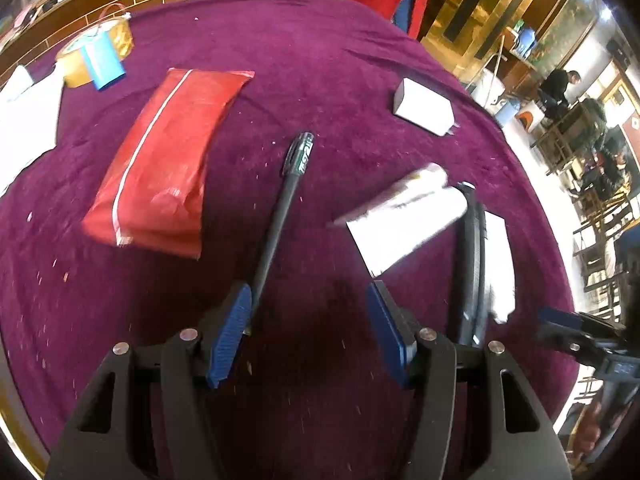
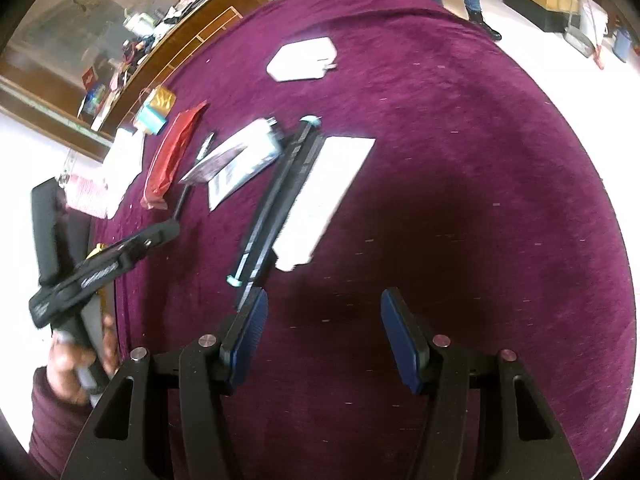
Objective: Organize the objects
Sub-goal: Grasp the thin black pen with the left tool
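Both grippers hovered over the bench (image 1: pixel 320 60), each with its jaws spread apart and holding nothing. The left gripper (image 1: pixel 308 320) hung above the black pen (image 1: pixel 280 216), beside the red pouch (image 1: pixel 160 160). The right gripper (image 2: pixel 322 332) sat near the black comb (image 2: pixel 276 200), which lay touching a white card (image 2: pixel 324 196) toward the bench's middle.
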`<action>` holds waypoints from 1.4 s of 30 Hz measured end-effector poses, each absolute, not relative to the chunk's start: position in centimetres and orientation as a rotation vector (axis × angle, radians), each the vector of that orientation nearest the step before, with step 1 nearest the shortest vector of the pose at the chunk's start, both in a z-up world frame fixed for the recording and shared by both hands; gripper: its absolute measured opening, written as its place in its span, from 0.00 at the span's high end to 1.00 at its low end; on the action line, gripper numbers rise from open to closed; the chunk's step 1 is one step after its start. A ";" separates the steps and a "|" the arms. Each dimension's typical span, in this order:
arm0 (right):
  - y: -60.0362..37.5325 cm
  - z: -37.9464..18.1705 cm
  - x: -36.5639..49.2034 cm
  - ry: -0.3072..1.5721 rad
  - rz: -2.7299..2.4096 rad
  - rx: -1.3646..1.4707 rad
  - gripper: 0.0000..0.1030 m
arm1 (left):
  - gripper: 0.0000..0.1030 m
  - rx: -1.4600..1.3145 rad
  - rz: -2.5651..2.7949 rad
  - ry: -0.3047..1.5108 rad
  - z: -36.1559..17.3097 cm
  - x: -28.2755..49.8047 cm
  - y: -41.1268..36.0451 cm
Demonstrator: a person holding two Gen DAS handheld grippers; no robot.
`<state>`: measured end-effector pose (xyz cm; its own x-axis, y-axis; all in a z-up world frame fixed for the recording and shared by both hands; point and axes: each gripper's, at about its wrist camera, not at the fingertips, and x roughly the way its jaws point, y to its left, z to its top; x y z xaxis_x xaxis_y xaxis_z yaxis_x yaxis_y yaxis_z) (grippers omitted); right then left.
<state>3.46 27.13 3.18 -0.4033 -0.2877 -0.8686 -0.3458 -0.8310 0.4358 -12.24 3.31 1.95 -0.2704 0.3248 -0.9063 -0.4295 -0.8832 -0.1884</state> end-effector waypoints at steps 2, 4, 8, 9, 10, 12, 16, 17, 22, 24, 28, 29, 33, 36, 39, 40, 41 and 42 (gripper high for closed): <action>28.4 2.9 3.7 0.921 2.419 -1.688 0.48 | 0.44 -1.534 2.163 0.133 1.5 -13.0 3.5; 29.6 2.6 3.8 0.928 2.404 -1.687 0.48 | 0.44 -1.527 2.157 0.142 1.4 -13.6 3.9; 31.1 2.1 3.9 0.946 2.375 -1.689 0.48 | 0.65 -1.514 2.168 0.277 1.5 -13.9 4.9; 31.3 2.1 3.8 0.951 2.380 -1.689 0.48 | 0.68 -1.503 2.174 0.311 1.5 -13.8 5.1; 31.5 2.1 3.6 0.947 2.384 -1.691 0.48 | 0.70 -1.499 2.174 0.321 1.5 -13.9 5.0; 31.4 2.2 3.2 0.925 2.392 -1.699 0.48 | 0.71 -1.495 2.179 0.325 1.6 -14.2 5.0; 31.2 2.2 2.4 0.906 2.409 -1.714 0.48 | 0.70 -1.425 2.244 0.382 1.5 -13.8 5.7; 31.1 2.1 2.2 0.905 2.413 -1.721 0.48 | 0.70 -1.414 2.260 0.373 1.4 -13.6 5.6; 30.2 2.3 1.0 0.851 2.429 -1.758 0.48 | 0.91 -1.449 2.289 0.286 1.6 -13.1 5.0; 30.0 2.6 0.6 0.822 2.440 -1.761 0.48 | 0.94 -1.466 2.279 0.239 1.5 -12.7 4.5; 29.7 2.6 -0.2 0.803 2.447 -1.770 0.48 | 0.95 -1.480 2.296 0.156 1.8 -10.8 2.4; 29.6 2.5 -0.3 0.800 2.447 -1.773 0.48 | 0.95 -1.485 2.302 0.137 1.9 -10.2 1.8; 29.3 2.1 -1.0 0.815 2.440 -1.798 0.48 | 0.95 -1.510 2.326 0.032 2.4 -7.6 -0.9; 28.8 2.2 -1.6 0.812 2.451 -1.809 0.48 | 0.95 -1.523 2.353 -0.053 3.0 -5.3 -3.1; 28.4 2.5 -2.1 0.797 2.474 -1.812 0.48 | 0.95 -1.537 2.369 -0.128 3.1 -3.6 -4.7; 28.3 2.6 -2.3 0.792 2.480 -1.812 0.48 | 0.95 -1.544 2.375 -0.144 3.1 -3.2 -5.1; 28.2 2.8 -2.6 0.792 2.485 -1.811 0.48 | 0.95 -1.553 2.378 -0.157 3.0 -2.9 -5.4; 28.2 2.9 -2.8 0.796 2.495 -1.807 0.48 | 0.95 -1.569 2.381 -0.171 2.7 -2.7 -5.7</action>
<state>-2.78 28.20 2.93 -0.3543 -0.3153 -0.8803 -0.2530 -0.8740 0.4149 -2.72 -5.72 2.67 -0.3686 0.2987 -0.8803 -0.1701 -0.9527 -0.2520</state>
